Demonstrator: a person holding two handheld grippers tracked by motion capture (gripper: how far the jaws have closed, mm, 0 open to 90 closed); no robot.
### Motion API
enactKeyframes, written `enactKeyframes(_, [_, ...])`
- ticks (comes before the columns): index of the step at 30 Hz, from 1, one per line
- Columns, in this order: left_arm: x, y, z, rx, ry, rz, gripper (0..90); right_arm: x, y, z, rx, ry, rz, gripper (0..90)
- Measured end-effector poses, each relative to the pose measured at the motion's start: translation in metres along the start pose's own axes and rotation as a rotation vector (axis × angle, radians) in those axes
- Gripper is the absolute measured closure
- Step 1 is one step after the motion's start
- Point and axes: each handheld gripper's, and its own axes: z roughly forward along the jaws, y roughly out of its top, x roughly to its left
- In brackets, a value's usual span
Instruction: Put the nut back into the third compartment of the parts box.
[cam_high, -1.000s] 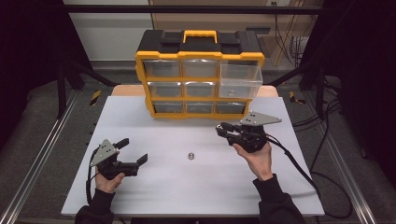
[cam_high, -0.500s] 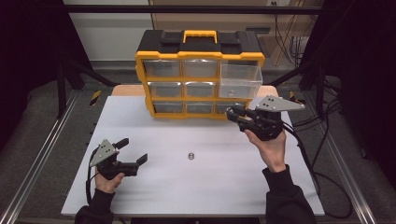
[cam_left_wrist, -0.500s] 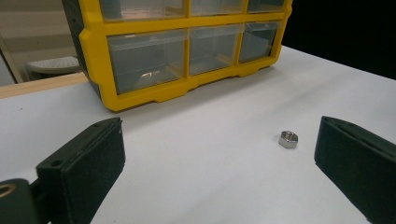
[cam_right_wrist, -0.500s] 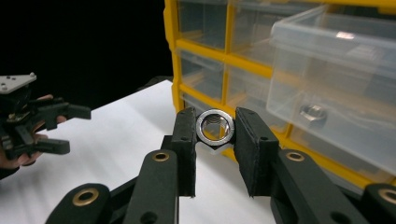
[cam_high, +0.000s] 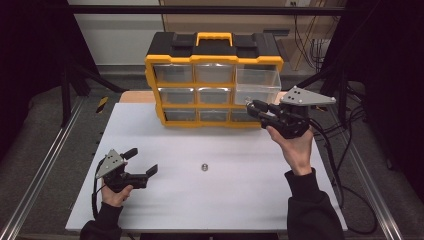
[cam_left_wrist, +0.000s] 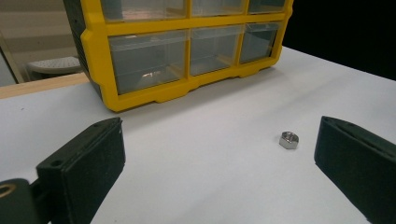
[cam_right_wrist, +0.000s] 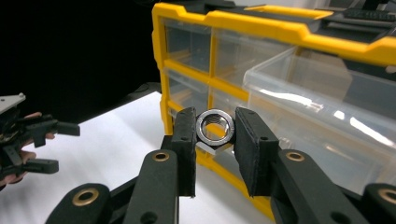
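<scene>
L gripper (cam_high: 137, 163) rests low on the white table (cam_high: 235, 200) at near left, jaws spread wide w/ nothing between; hand parked, not working. Mid-table, a 2nd loose nut (cam_high: 204, 167) lies flat on the surface, well apart from both grippers; in the left gripper view this nut (cam_left_wrist: 289, 139) sits just inside the far jaw but untouched.

R gripper (cam_high: 254, 106) held up off the table at right, jaws pinching a hex nut (cam_right_wrist: 215, 126) between the pads, gripped on opposite sides. Held nut is right at the front of the yellow organizer (cam_high: 215, 60), near the pulled-out clear drawer (cam_high: 257, 85) in the right col, about level w/ that drawer's lower edge.

Orientation: nut has no real long axis, it's a short ring; threaded bore axis runs roughly level, pointing along the jaws toward the R cam, so the hole faces back at the gripper and its flat faces stand upright. A thin pale bit shows under it, can't tell what.

Progress, my read: pick done, nut lifted and carried close to the bin. Left: get it over the open drawer rim, release, then prob. fetch the 2nd nut off the table and close the drawer. Roughly halfway for this nut
</scene>
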Motion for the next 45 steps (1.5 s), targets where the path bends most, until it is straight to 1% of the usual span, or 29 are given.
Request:
enactKeyframes(8, [0.000,0.000,0.000,0.000,0.000,0.001,1.4,-0.008,0.020,-0.003,-0.024,-0.035,-0.001,70.3])
enactKeyframes(16, [0.001,0.000,0.000,0.000,-0.001,-0.001,1.5,-0.019,0.033,-0.002,-0.029,-0.077,0.010,70.3])
enactKeyframes(25, [0.001,0.000,0.000,0.000,0.000,-0.001,1.5,-0.028,0.040,0.010,-0.014,-0.110,0.022,70.3])
enactKeyframes(34, [0.001,0.000,0.000,-0.004,0.002,-0.003,1.5,-0.042,0.051,0.020,-0.007,-0.154,0.041,70.2])
enactKeyframes(41, [0.001,0.000,0.000,-0.004,0.001,-0.003,1.5,-0.053,0.053,0.030,0.028,-0.192,0.062,70.3])
enactKeyframes(45, [0.001,0.000,0.000,-0.004,0.001,-0.004,1.5,-0.057,0.051,0.037,0.070,-0.221,0.051,70.2])
